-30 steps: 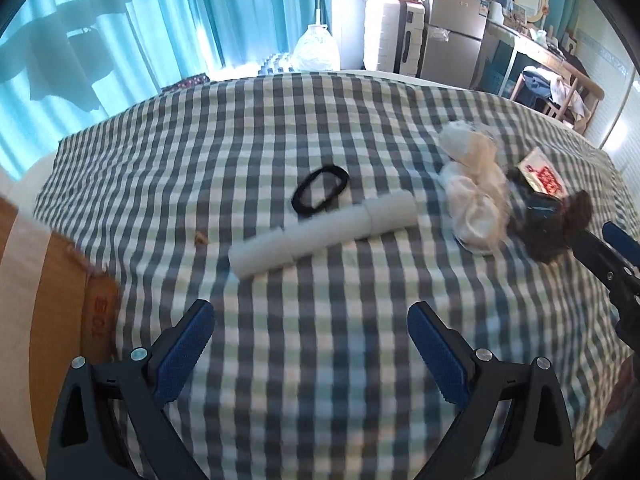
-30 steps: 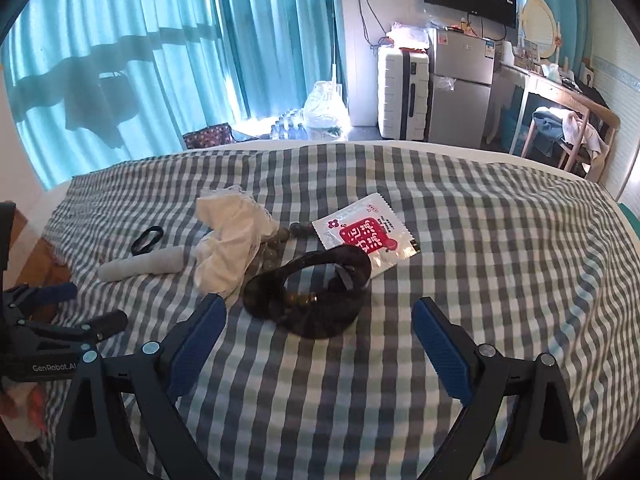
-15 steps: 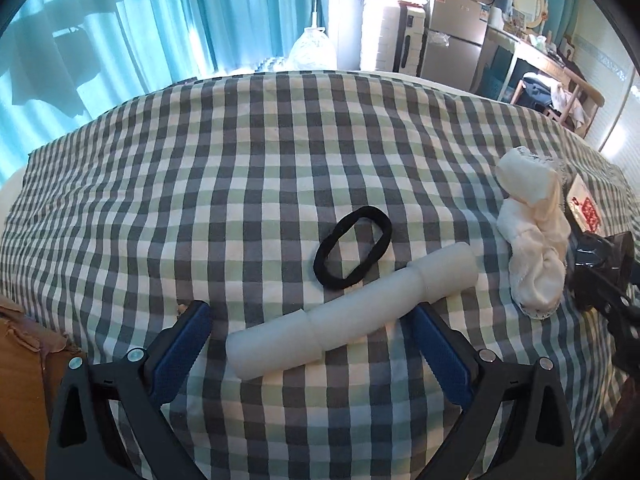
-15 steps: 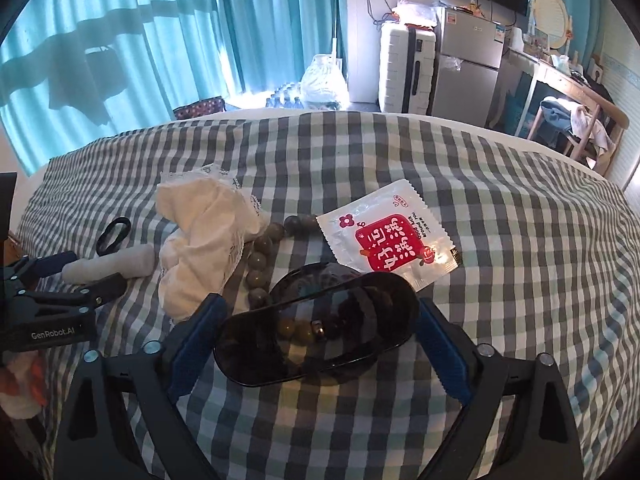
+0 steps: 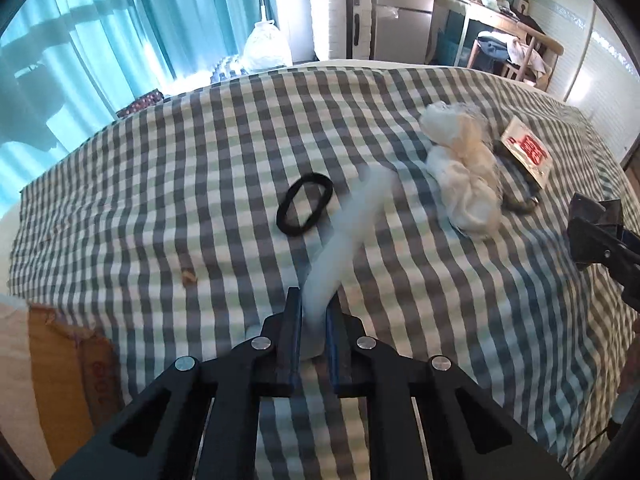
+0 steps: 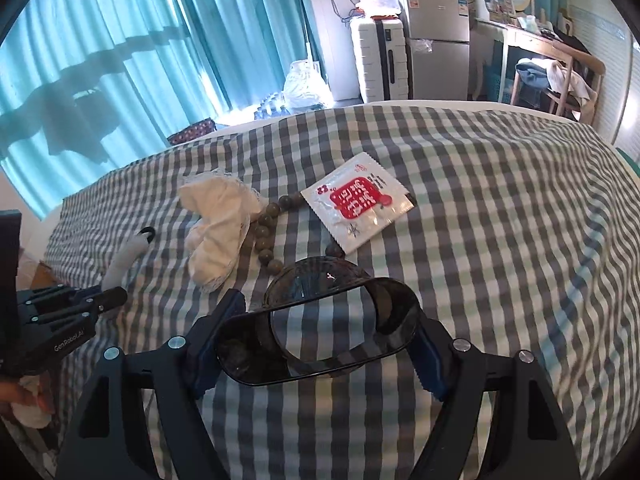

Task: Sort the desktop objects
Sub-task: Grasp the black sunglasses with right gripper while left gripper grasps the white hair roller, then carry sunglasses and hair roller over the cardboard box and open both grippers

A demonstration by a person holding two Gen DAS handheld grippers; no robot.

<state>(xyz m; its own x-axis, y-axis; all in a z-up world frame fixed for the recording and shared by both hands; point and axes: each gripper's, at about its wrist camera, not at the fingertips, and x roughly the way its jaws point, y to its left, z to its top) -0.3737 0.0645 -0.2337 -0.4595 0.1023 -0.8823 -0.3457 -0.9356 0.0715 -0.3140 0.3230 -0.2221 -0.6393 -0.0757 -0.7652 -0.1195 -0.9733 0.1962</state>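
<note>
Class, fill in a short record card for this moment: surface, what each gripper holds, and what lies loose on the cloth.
surface: checked cloth
left gripper: shut on white foam roll
right gripper: shut on dark sunglasses
loose items: black hair tie, white cloth bundle, bead bracelet, red and white sachet
bracelet position: partly under the sachet and beside the bundle
</note>
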